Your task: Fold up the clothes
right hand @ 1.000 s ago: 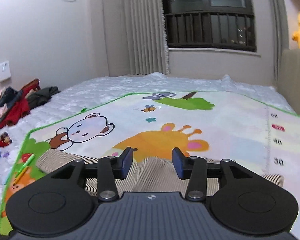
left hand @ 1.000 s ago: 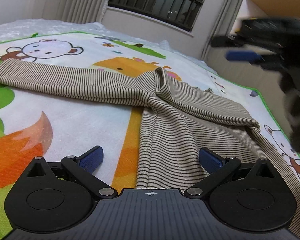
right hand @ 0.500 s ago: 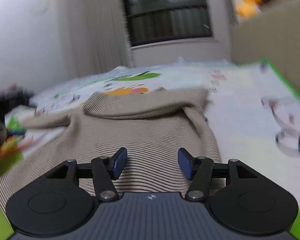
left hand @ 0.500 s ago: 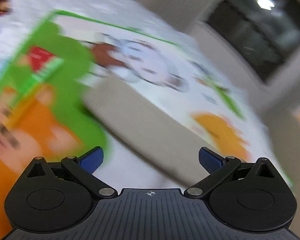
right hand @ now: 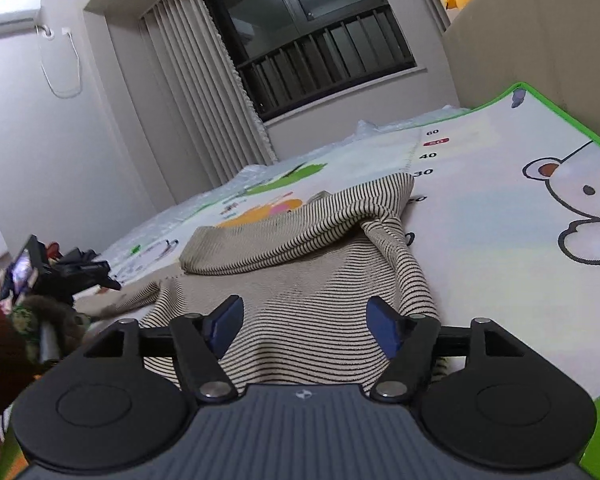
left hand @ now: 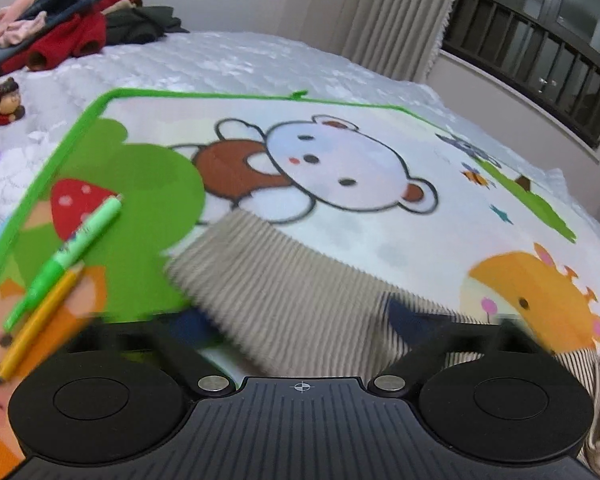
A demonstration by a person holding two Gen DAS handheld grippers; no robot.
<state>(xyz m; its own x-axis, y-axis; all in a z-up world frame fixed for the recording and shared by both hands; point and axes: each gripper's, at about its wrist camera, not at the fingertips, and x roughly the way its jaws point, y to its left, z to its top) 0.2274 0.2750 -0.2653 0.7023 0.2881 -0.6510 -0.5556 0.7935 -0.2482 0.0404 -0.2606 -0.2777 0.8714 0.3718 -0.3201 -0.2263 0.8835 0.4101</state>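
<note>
A beige shirt with thin dark stripes lies on a cartoon play mat. In the left wrist view one long sleeve (left hand: pixel 284 292) runs across the mat, and my left gripper (left hand: pixel 300 324) is open, blurred, with the sleeve between its fingers. In the right wrist view the shirt body (right hand: pixel 300 280) lies rumpled, with the other sleeve (right hand: pixel 300 228) folded across it. My right gripper (right hand: pixel 304 326) is open just above the shirt's near edge. The left gripper also shows in the right wrist view (right hand: pixel 80 272), over the far sleeve.
A green marker (left hand: pixel 72 252) and a yellow pencil (left hand: pixel 40 324) lie on the mat's left edge. A pile of clothes (left hand: pixel 60 24) and a small doll (left hand: pixel 2 102) sit on the white bedding. A beige headboard (right hand: pixel 540 40) rises on the right.
My left gripper has swung left from the shirt body to the far sleeve. My right gripper has swung round to the shirt body and opened wider.
</note>
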